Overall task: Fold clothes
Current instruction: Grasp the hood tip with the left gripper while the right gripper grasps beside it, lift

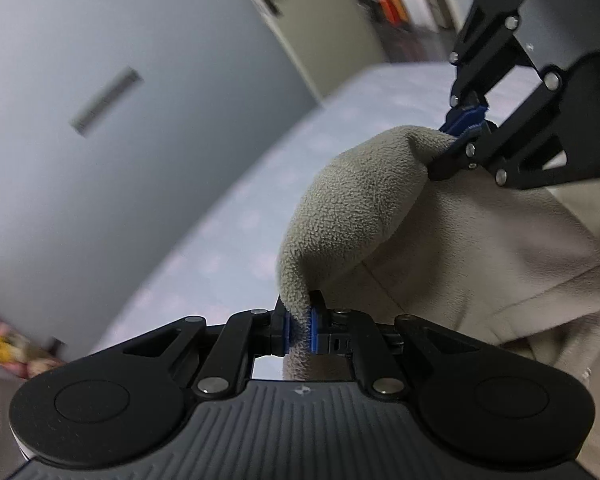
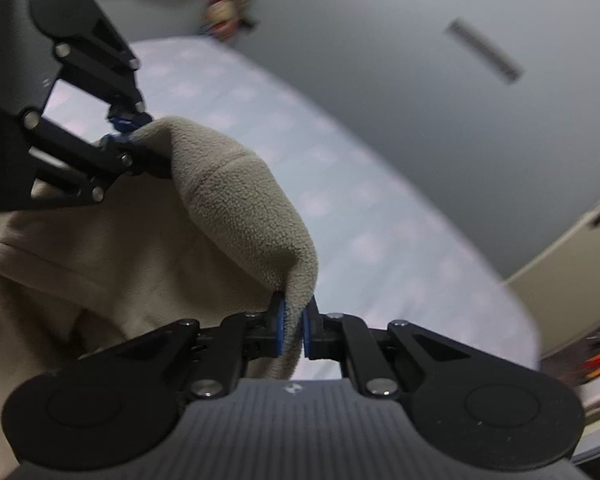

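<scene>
**Mara:** Left gripper [image 1: 299, 330] first: what was it doing?

**Jon:** Its blue pads [image 1: 313, 328] were pinched narrow on a fold of the beige fleece garment [image 1: 352, 200]. The cloth rose straight out from between the fingers and arched forward and to the right.

**Mara:** And where did that arch end?

**Jon:** At the right gripper [image 1: 466, 130], which sat ahead and to the upper right of the left one. It was likewise clamped tight on the same fleece edge, with only a sliver of blue pad showing around the cloth.

**Mara:** Did the right wrist view agree?

**Jon:** It did. There the right gripper [image 2: 294, 330] had its pads [image 2: 278, 330] squeezed onto the garment [image 2: 240, 200], and the fleece ran up and to the left toward the left gripper [image 2: 126, 130], also closed on it. The stretch of edge between the two hung in a slack hump rather than pulled taut.

**Mara:** Where was the rest of the garment?

**Jon:** Draped below and behind that held edge, on the inner side of both grippers, showing a smoother, paler face with a seam.

**Mara:** And beyond the fingers?

**Jon:** A pale blue patterned bed surface [image 1: 228, 216] lay under the raised cloth, and past it a grey wardrobe door [image 1: 100, 120] with a slot handle [image 1: 106, 100]. Everything back there was blurred.
</scene>
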`<state>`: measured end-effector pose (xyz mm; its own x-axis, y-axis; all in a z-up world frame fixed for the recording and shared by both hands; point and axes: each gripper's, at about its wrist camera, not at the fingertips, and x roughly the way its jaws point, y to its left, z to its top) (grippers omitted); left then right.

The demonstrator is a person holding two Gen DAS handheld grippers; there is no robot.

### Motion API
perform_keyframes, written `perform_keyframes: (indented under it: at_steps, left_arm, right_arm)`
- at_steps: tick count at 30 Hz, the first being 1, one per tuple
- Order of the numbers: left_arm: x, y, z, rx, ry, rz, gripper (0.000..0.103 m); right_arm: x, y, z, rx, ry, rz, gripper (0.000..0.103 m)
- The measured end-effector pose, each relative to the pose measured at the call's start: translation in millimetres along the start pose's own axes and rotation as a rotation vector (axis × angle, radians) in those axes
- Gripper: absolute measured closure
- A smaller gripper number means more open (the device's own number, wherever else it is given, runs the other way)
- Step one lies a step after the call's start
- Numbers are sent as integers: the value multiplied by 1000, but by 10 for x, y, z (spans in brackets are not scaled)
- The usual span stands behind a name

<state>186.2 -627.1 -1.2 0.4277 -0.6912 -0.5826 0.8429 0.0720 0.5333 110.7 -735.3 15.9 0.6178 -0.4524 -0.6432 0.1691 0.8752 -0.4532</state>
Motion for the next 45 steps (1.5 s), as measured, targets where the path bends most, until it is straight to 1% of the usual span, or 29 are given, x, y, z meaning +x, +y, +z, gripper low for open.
perform_keyframes:
  at_steps: [3,5,6,8,10,12,16,23,26,29,35,38,40,42,45]
  left_arm:
    - [68,116,233,-5,-55,107,96]
    - [165,158,312,-20,-65,145,96]
    - [223,161,307,-30,-63,144,96]
    - [338,150,253,-46,-55,126,96]
    - [420,80,127,-29,-53,102,96]
    - [458,-6,-17,-8,-58,79,96]
    - [460,-114,-278,-20,-59,26,96]
    - [109,-192,-669,0,-113,-98,96]
    - [13,-328,-818,22,-131,-134,96]
    - [-19,-502,-988,61,-131,-166,97]
    - [-181,-974,-1404,171,-127,-202,97]
    - [-241,-1167,-1584,221,-141,-195,97]
    - [-272,-1272,-1649,241,-154,-180,97]
    - [-261,-1309,-1651,251,-159,-174,96]
    - [-249,-1332,-1651,253,-161,-178,97]
  right_arm:
    - [31,-119,211,6,-58,-124,93]
    - [107,-164,280,14,-71,-157,93]
    - [158,-163,281,13,-70,-161,93]
    - [260,-156,261,13,-66,-161,93]
    - [352,-95,147,3,-56,-143,93]
    - [442,-25,24,-9,-45,-125,93]
    - [538,119,-226,-15,-35,-82,93]
    - [286,367,-639,-49,-58,-1,93]
    - [156,474,-836,-71,-73,14,93]
    - [59,619,-1070,-101,-86,34,93]
    - [-100,1060,-1571,-191,-109,68,93]
    - [-144,1219,-1809,-225,-113,82,93]
    - [-171,1293,-1965,-240,-113,91,93]
    - [-159,1340,-2034,-249,-107,89,93]
    - [-129,1311,-2018,-221,-106,95,93]
